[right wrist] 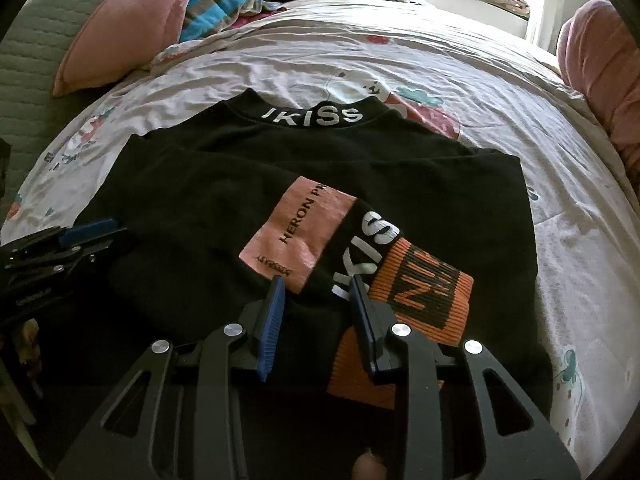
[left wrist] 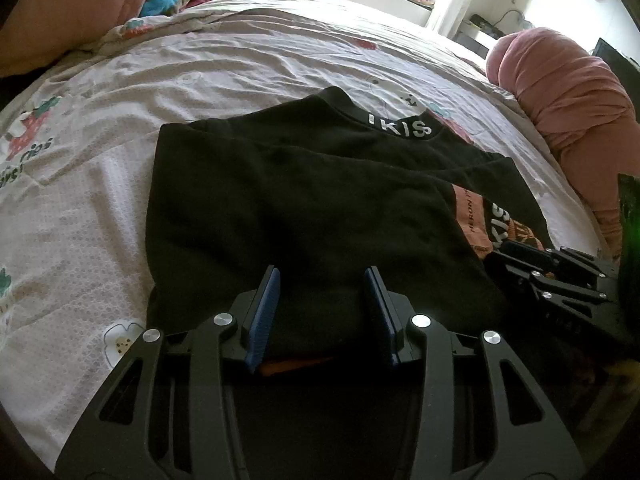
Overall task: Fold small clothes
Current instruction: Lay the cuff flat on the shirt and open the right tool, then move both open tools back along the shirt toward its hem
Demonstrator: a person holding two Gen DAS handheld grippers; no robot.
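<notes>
Lying flat on the bed (right wrist: pixel 440 60), the black sweatshirt (right wrist: pixel 224 200) has its sleeves folded across. Left gripper (left wrist: pixel 324 300) sits at the sweatshirt's near hem, jaws apart; right gripper (right wrist: pixel 318 312) beside its orange cuff (right wrist: pixel 424 292), also spread.

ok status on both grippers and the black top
Left gripper open, right gripper open, both at near hem. Black top flat on bedsheet, sleeves folded in. Nothing in the way.

Each wrist camera looks forward along its hand-held gripper, low and close; both share the black top (left wrist: pixel 304 200) ahead.
</notes>
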